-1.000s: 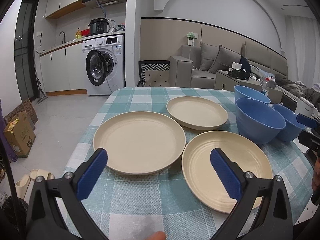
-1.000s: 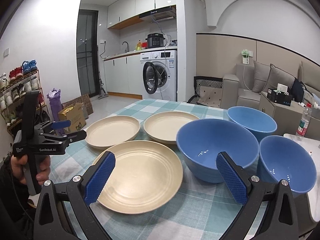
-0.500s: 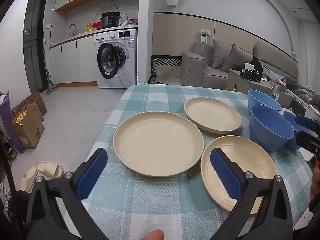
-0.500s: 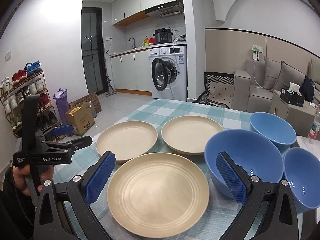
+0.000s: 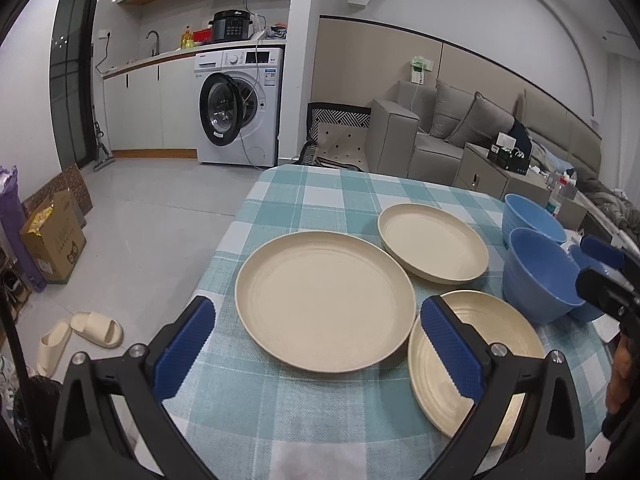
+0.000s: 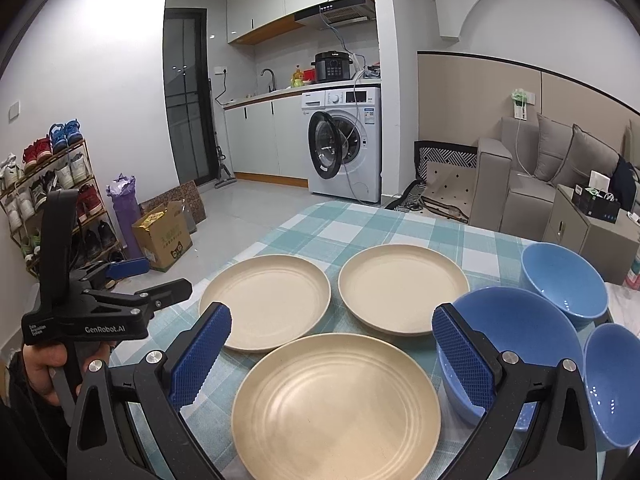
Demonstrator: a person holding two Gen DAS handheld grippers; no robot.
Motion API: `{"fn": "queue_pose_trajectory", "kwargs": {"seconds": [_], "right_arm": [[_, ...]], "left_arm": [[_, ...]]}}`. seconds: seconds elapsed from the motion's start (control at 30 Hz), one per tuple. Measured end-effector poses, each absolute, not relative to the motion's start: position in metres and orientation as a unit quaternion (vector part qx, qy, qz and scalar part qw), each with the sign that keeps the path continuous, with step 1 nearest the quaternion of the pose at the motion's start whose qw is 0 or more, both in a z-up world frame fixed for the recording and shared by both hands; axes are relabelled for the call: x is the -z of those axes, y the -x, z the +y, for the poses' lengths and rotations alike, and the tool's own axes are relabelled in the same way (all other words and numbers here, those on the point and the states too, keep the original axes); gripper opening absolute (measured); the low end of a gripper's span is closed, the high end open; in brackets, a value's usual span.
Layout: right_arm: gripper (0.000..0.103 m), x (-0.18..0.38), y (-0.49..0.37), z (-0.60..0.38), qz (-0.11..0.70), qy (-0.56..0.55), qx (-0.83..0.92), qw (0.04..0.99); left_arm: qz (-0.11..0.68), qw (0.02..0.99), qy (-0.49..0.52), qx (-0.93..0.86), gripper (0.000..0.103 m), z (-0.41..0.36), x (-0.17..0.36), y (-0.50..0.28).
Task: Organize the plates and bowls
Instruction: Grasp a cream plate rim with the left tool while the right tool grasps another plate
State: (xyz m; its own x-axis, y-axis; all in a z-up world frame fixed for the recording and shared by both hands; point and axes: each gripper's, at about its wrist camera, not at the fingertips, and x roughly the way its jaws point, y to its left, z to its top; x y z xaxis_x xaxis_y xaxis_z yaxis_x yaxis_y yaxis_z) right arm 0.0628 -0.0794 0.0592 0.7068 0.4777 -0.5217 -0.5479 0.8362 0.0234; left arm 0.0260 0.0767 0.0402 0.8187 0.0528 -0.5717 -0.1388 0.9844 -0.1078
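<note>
Three beige plates lie on the checked tablecloth: a large one at the left, a smaller one behind, and a ridged one nearest. Three blue bowls stand at the right. My left gripper is open and empty, held above the near table edge in front of the large plate. My right gripper is open and empty over the ridged plate, with the big blue bowl by its right finger. The left gripper also shows in the right wrist view.
The table ends at its left edge above a tiled floor with slippers and a cardboard box. A washing machine and a grey sofa stand beyond the table.
Both grippers have shifted left and drawn back a little, so the plates and bowls sit further right in each view. Both stayed open. Nothing on the table moved.
</note>
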Motion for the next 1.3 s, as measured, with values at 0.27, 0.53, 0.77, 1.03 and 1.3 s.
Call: {"fn": "queue_pose_trajectory", "kwargs": {"seconds": [0.27, 0.53, 0.77, 1.03, 1.3], "right_arm": [[0.103, -0.061, -0.080, -0.067, 0.276, 0.083, -0.271, 0.918], [0.103, -0.057, -0.102, -0.050, 0.298, 0.089, -0.274, 0.910], [0.103, -0.036, -0.115, -0.030, 0.323, 0.104, -0.280, 0.898], [0.096, -0.008, -0.131, -0.010, 0.347, 0.116, -0.285, 0.886], [0.080, 0.022, -0.155, 0.004, 0.390, 0.109, -0.297, 0.865]], "left_arm": [[0.310, 0.947, 0.061, -0.061, 0.103, 0.086, -0.030, -0.035], [0.326, 0.941, 0.069, -0.064, 0.103, 0.094, -0.020, -0.044], [0.339, 0.935, 0.078, -0.064, 0.103, 0.102, -0.009, -0.051], [0.350, 0.930, 0.094, -0.060, 0.102, 0.111, 0.006, -0.057], [0.366, 0.924, 0.097, -0.059, 0.095, 0.113, 0.021, -0.064]]}}
